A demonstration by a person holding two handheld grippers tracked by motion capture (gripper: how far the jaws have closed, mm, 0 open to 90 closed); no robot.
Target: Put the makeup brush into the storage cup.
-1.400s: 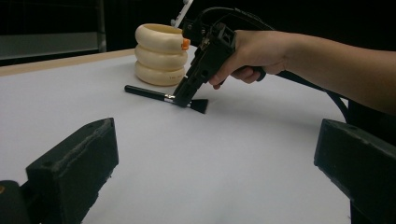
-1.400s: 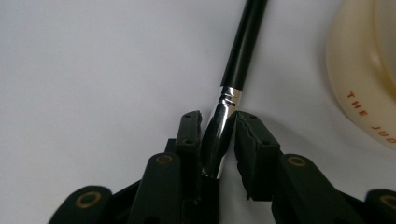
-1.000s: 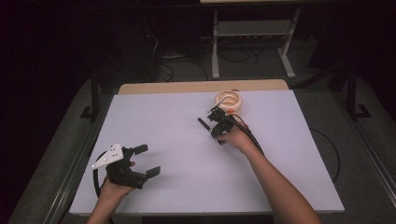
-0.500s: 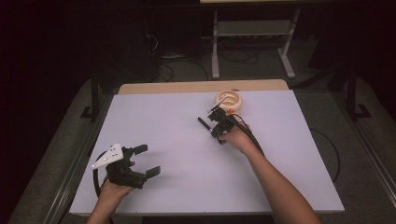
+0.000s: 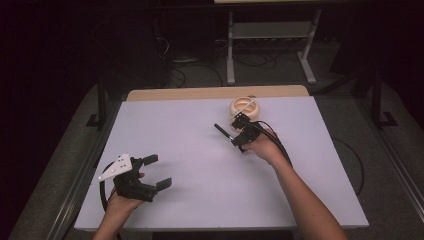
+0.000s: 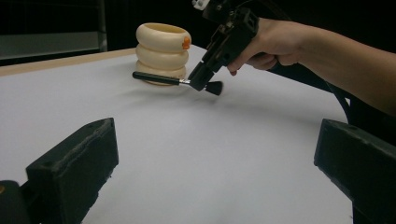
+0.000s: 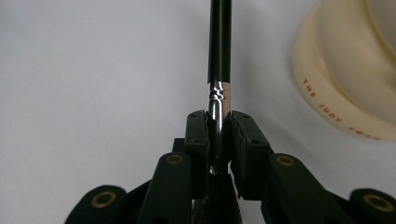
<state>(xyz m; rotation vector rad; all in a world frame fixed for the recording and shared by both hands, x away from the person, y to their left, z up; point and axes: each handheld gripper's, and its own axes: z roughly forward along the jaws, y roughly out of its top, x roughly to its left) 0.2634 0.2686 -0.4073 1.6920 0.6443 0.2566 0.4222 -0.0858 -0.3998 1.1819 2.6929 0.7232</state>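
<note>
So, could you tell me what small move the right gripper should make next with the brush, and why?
Probably tilt the brush toward upright and carry it over the cream holder. The right gripper is shut on its silver ferrule, the brush hangs roughly level just beside the holder, and the holder's mouth is open.

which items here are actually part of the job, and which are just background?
In the job:
- brush, clamped at its silver ferrule in the right gripper, lifted off the table
- cream ringed holder, just beside the brush

Just about:
- left gripper, open, resting low near the table's front edge
- white table
- metal stand on the floor behind
</note>
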